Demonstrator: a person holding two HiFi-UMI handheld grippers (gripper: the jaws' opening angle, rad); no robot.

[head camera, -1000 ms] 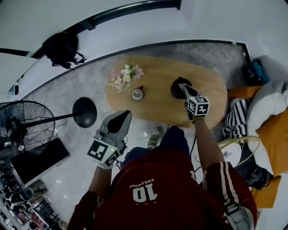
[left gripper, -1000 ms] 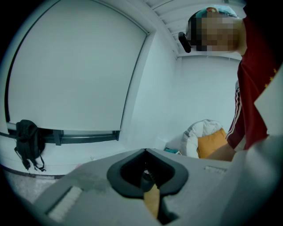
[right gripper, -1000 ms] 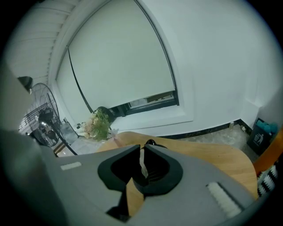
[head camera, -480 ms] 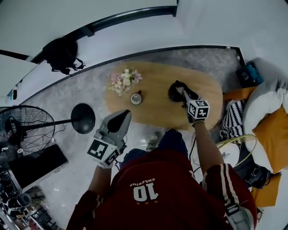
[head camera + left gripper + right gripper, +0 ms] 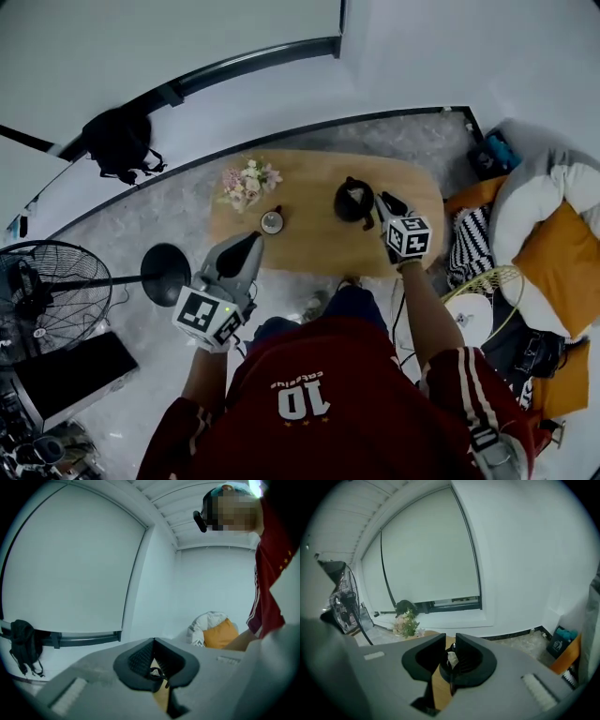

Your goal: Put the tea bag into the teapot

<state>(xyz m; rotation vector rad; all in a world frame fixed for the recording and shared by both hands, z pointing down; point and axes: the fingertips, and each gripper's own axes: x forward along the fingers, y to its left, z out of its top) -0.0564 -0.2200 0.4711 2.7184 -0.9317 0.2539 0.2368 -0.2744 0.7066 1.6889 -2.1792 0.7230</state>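
the tea bag (image 5: 452,659) is lying pale inside the open black teapot (image 5: 354,203), which is standing on the wooden counter (image 5: 309,246). the right claw (image 5: 450,643) is hovering just right of the teapot, its jaws standing a narrow slit apart and gripping nothing. the left claw (image 5: 153,642) is hanging off the counter's near edge, jaws pressed together and empty. a cup (image 5: 272,221) and flowers (image 5: 246,184) are sitting left of the teapot. the person's red shirt (image 5: 319,375) is showing "10"; the smaller print there is too small to read.
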